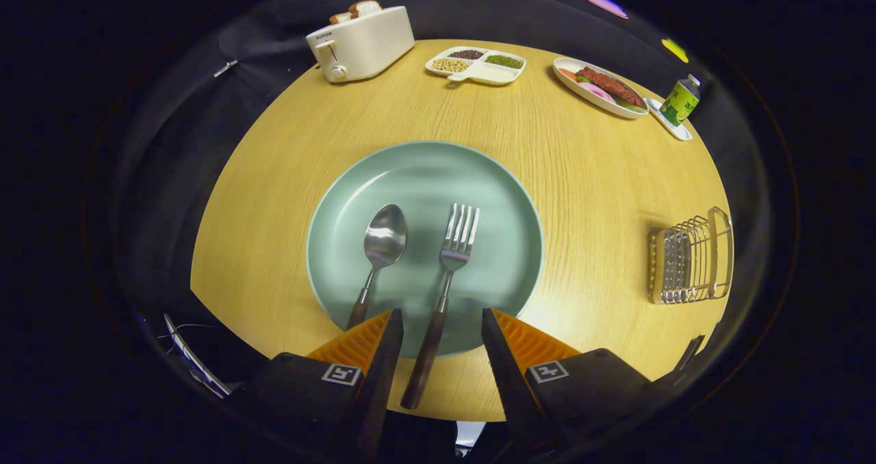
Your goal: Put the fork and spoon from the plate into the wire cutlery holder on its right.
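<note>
Open tongs (441, 324) straddle the fork (445, 293) handle without touching it. Fork and spoon (380, 252) lie on a green plate (506, 197).

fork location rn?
Gripper view: fork lies on the green plate, right of the spoon; its dark handle runs back off the rim between the open jaws.

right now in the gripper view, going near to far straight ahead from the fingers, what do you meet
Open gripper with the fork handle between its fingers → fork tines → far rim of the green plate → bare wooden table → divided snack tray at the far edge.
</note>
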The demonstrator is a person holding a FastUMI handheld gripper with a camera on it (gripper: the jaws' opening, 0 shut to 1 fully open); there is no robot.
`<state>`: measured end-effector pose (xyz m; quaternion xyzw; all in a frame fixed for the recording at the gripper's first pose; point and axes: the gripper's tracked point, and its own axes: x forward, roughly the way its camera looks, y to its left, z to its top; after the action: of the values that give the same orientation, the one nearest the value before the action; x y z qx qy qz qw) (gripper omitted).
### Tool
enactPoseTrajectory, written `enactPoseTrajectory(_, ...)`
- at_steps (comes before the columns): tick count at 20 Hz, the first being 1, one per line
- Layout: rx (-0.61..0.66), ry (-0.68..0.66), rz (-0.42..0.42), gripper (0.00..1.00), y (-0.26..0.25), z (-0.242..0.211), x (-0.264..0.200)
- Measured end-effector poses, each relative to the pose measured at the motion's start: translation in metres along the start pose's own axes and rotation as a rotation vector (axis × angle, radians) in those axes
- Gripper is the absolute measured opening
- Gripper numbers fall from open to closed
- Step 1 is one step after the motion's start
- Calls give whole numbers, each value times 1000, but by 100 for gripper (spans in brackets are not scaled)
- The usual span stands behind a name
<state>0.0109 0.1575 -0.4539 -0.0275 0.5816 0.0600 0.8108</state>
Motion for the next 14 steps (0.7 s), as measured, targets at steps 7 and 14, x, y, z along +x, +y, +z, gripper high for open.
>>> enactPoseTrajectory(7,14,97,-53,53,-6,1,24)
enactPoseTrajectory(14,52,125,-9,12,-9,7,27)
